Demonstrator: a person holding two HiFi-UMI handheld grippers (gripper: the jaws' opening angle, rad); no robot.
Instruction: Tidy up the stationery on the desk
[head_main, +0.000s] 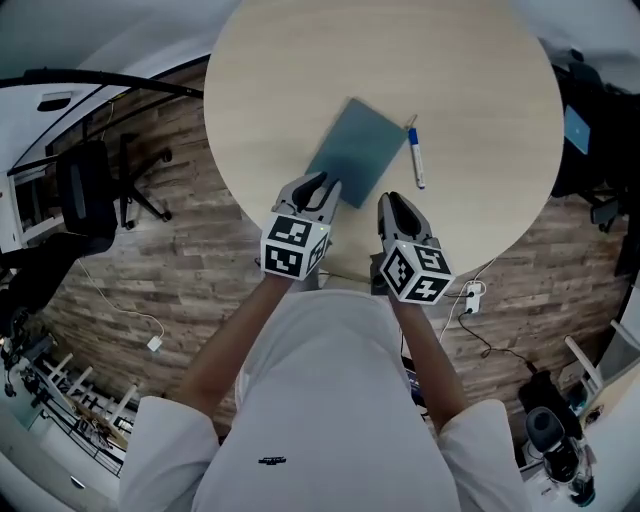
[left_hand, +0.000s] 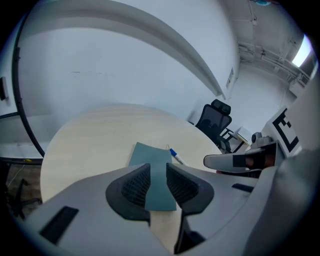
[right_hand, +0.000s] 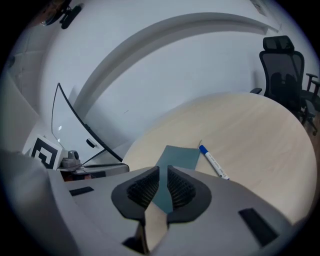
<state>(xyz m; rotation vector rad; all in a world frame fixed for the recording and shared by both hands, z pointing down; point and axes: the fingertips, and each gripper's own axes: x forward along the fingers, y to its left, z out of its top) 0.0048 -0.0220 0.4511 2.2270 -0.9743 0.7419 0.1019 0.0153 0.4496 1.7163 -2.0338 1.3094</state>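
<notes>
A teal notebook (head_main: 355, 148) (left_hand: 150, 157) (right_hand: 177, 157) lies flat on the round pale surface (head_main: 300, 60), set at a slant on the half nearer the person. Just beside the notebook's right-hand long edge, and roughly parallel to it, lies a white pen (head_main: 415, 160) (left_hand: 176, 156) (right_hand: 214, 162) with a blue cap. The cap points away from the person, and it lies close to the notebook's far right corner.

At the notebook's near left edge is the left gripper (head_main: 318, 185) (left_hand: 157, 170). Its jaws stand apart with nothing clamped between them, and the notebook's cover shows through the gap in the left gripper view. Whether the tips touch the cover cannot be told.

Just off the notebook's near corner, on the pen's side, is the right gripper (head_main: 392, 200) (right_hand: 163, 172). Its jaws are parted by only a narrow slit and hold nothing. A strip of the notebook and bare surface shows through the slit.

Well away from the notebook, off the surface to the left, a black office chair (head_main: 100, 185) stands on the wood-plank floor (head_main: 150, 290).
</notes>
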